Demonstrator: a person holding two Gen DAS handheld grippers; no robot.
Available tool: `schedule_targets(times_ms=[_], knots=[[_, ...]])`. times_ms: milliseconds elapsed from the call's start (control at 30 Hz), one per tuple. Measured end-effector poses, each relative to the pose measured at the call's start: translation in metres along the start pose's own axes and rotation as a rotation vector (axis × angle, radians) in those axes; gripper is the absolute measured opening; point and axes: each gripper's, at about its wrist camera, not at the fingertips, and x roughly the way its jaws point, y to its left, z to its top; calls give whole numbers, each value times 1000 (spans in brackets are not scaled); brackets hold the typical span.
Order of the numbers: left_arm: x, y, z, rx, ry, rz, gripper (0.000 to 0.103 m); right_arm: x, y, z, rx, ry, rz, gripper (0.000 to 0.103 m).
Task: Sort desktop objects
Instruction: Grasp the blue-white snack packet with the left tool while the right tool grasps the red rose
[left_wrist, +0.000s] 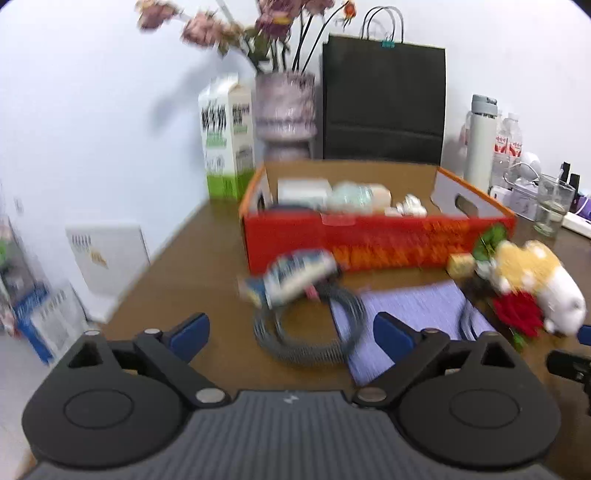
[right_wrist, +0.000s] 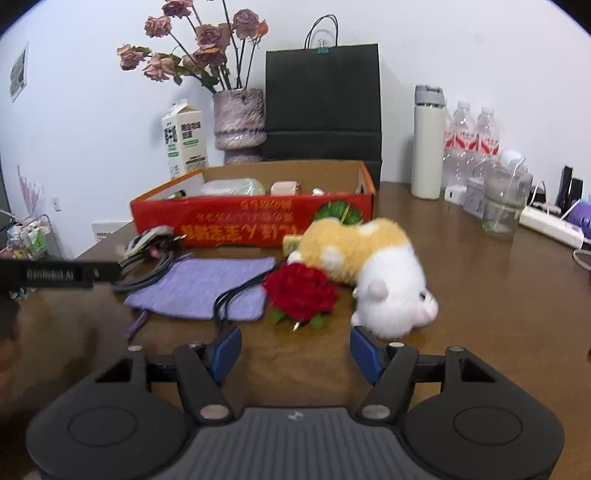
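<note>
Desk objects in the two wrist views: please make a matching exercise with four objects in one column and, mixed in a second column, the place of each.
Objects:
1. red rose
2. plush toy
3. milk carton
4. white bottle

Places:
A. standing left of the flower vase
B. between the purple cloth and the plush toy
C. standing right of the black paper bag
D. lying in front of the red box, right of the rose

Pairs: 1-B, 2-D, 3-A, 4-C

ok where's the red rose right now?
In the right wrist view the red rose lies on the table, just ahead of the open right gripper, between the purple cloth on its left and the plush toy on its right.
</note>
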Motion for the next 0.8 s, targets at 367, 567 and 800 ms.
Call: schedule_targets(times_ms=[367,567,800], knots=[[100,17,41,-54,205,-136,58,56,-1,31,-16,56,-28,64],[86,25,33,-69,164,-146,12,70,3,27,-8,102,42,35],[44,30,43,-105,80,-147,9,31,1,37,27,17,98,31]])
